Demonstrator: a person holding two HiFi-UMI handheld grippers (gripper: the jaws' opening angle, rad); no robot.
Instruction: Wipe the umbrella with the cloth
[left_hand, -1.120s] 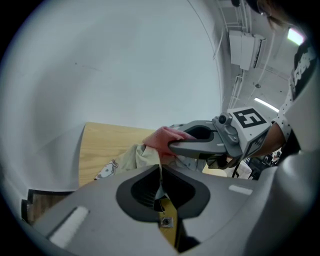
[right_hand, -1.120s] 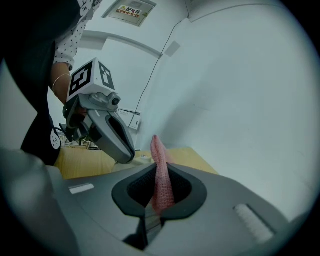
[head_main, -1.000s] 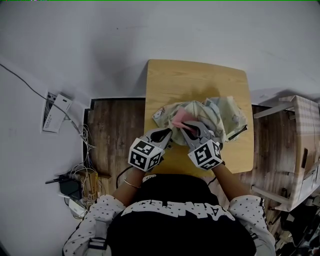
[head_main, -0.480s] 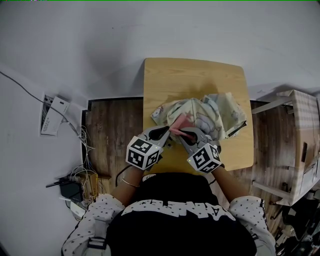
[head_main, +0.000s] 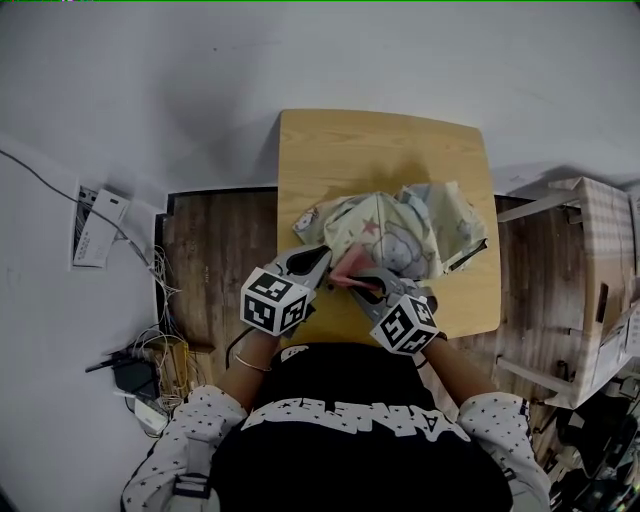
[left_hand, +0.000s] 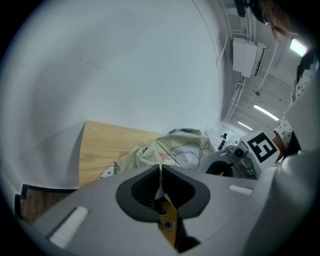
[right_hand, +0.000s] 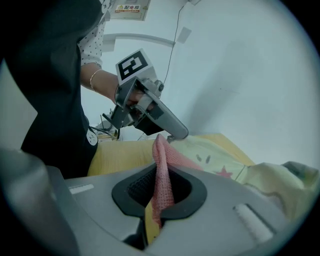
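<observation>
Pink cloth (right_hand: 162, 175) is pinched in my right claw (right_hand: 160, 186), its free end by the near edge of the umbrella (head_main: 400, 235), which lies crumpled on the wooden surface (head_main: 380, 150). My left claw (left_hand: 161, 182) is nearly closed on a thin edge of its fabric. That hold looks slight. A hard wipe could tug it free or drag the umbrella off the near edge. My claws sit close and could knock. Cables (head_main: 150, 350) on the floor at left and a box (head_main: 600, 260) at right stand well apart.

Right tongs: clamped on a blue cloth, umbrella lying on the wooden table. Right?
Not blue: the cloth in the right tongs is pink, per the right gripper view. The umbrella does lie on the wooden table.
</observation>
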